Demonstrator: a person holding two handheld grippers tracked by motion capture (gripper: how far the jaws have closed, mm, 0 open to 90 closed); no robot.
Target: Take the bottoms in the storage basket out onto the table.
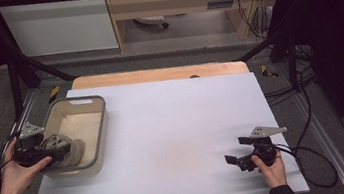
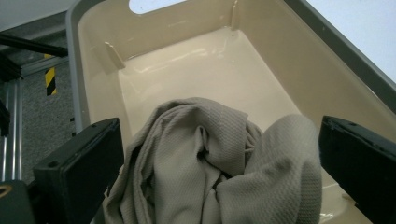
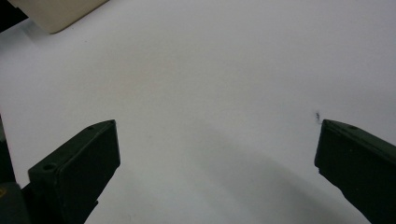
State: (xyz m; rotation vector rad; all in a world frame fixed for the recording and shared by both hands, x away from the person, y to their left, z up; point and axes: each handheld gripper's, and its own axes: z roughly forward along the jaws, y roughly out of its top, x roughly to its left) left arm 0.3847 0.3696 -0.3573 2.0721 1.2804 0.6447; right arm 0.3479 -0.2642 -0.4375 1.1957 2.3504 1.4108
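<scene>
While over bin (image 1: pixel 98 137), left gripper (image 2: pixel 219 154) wide.

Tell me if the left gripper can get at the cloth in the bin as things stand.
Probably yes. The left gripper is at the bin's near end, jaws open on either side of the cloth, with nothing between them and it.

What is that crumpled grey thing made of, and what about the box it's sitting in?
The crumpled grey thing looks like woven fabric, maybe a towel: soft folds and a fine dimpled weave, no shine. The box seems to be hard plastic: smooth, glossy cream inside with bright glints, a moulded handle hole and a grey rim. The left gripper is open around the cloth.
</scene>
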